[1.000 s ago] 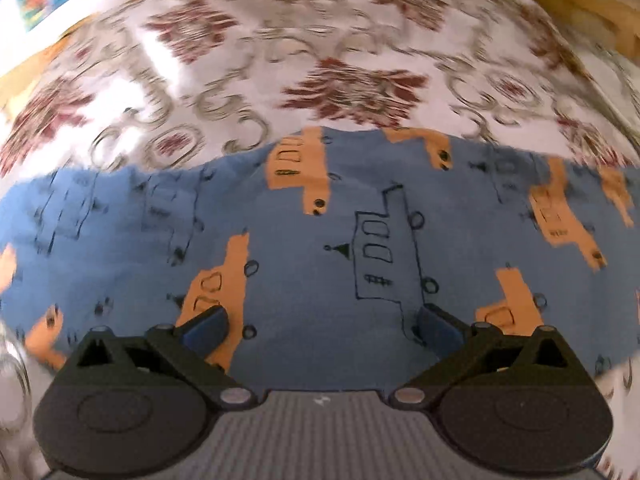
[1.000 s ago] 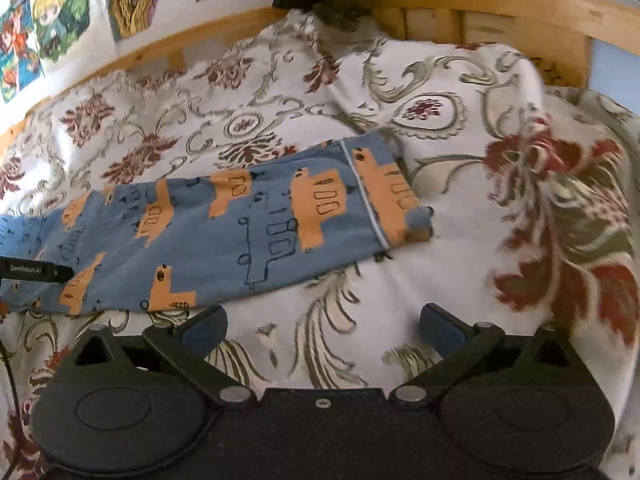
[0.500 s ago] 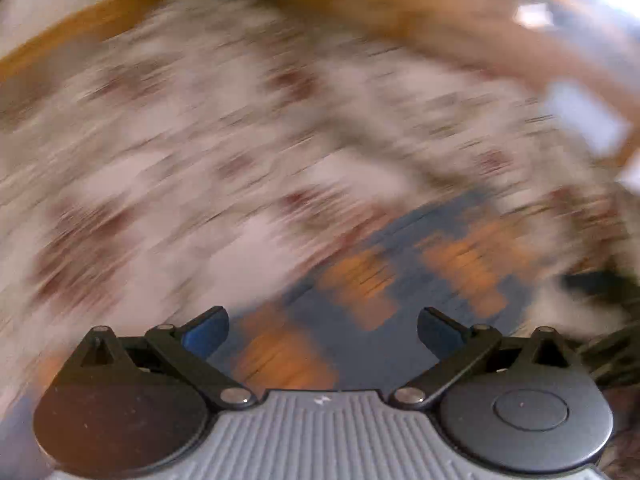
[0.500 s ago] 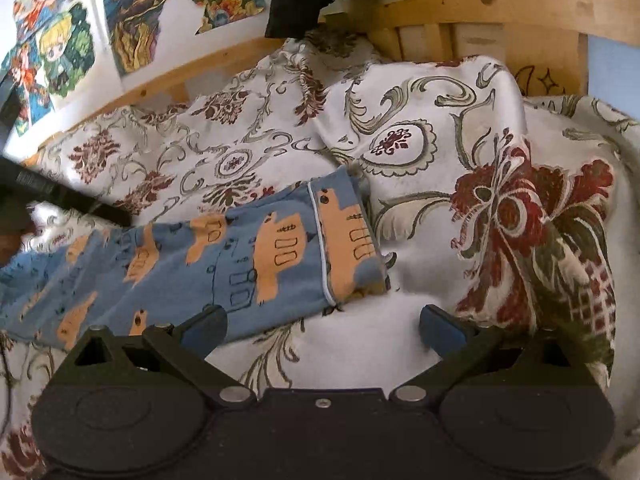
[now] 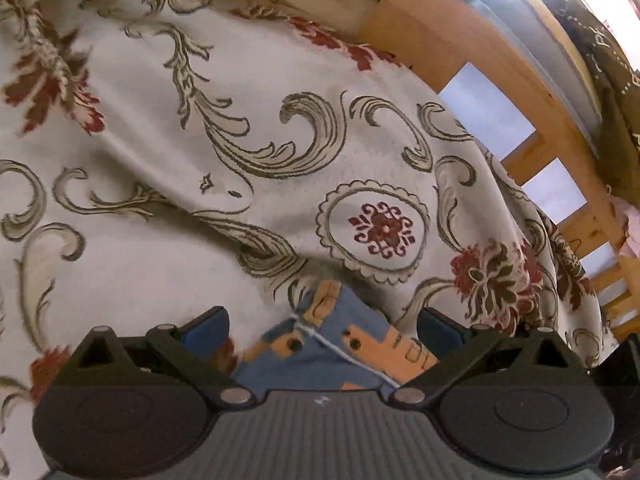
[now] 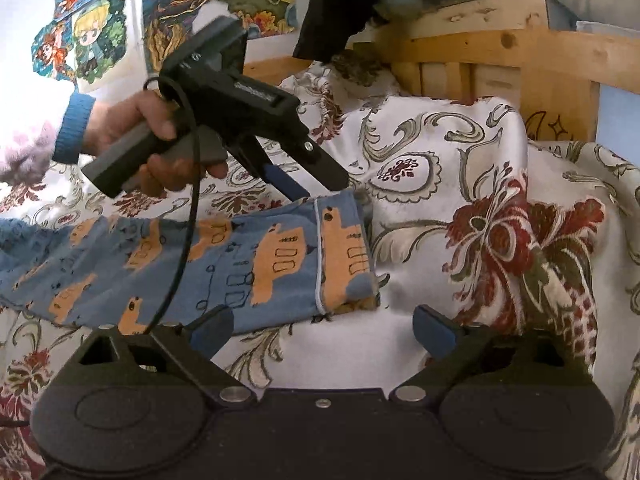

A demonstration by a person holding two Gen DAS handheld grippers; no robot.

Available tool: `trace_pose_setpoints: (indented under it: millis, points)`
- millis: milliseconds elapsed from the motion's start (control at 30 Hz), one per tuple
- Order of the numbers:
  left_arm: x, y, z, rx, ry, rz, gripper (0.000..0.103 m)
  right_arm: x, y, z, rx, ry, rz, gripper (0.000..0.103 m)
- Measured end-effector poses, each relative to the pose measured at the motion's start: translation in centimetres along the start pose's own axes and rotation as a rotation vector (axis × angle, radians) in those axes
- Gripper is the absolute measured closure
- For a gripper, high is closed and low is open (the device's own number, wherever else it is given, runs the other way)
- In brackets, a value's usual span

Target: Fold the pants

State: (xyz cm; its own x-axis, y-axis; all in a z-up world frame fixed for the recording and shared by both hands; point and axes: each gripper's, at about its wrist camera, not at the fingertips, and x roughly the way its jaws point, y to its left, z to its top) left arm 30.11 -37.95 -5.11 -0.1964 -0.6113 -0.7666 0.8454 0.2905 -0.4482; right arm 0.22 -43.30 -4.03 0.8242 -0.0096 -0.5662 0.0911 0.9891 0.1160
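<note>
With the blue pants (image 6: 208,264) lying flat on the bed (image 6: 420,208), both the left gripper (image 6: 316,188) and right gripper (image 6: 322,330) hover open-fingered at the cuff end, apparently about to pinch its corners for the first fold.

Blue soft-knit children's pants printed with orange vehicles and black line-drawn vehicles (image 6: 224,264), laid flat and lengthwise across a floral-patterned white bedspread (image 6: 440,240). Stretched from the left of the scene to a cuffed end near the middle, at right. Cuff (image 6: 344,256) set off by a thin white line of stitching, its near corner slightly lifted with a bit of orange lining showing. Mildly rumpled along the left part. In the left wrist view, only the cuff end (image 5: 340,344) visible, close and low.
</note>
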Motion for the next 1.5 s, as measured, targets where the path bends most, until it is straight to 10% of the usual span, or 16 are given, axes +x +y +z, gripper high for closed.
trace_pose_setpoints:
  millis: [567, 700, 833, 1133, 1300, 1500]
  points:
    - [1.0, 1.3, 0.5, -0.028, 0.06, -0.087, 0.013, 1.6, -4.2, 2.1, 0.531, 0.137, 0.04, 0.042]
    - [1.1, 2.1, 0.8, -0.095, 0.014, -0.104, 0.019, 2.9, -6.0, 2.4, 0.62, 0.18, 0.025, 0.075]
    - [1.4, 2.2, 0.9, -0.079, 0.025, -0.112, 0.039, 3.1, -7.3, 2.0, 0.712, 0.183, 0.046, 0.085]
    - [0.7, 1.2, 0.3, -0.062, -0.061, -0.104, 0.083, 2.3, -4.8, 2.1, 0.503, 0.109, -0.031, 0.091]
    - [0.3, 0.3, -0.2, -0.014, -0.107, -0.065, 0.085, 1.4, -2.4, 2.2, 0.307, 0.057, -0.098, 0.091]
    - [1.9, 0.0, -0.6, -0.041, -0.098, 0.014, 0.07, 2.3, -3.7, 1.8, 0.387, 0.086, -0.08, 0.086]
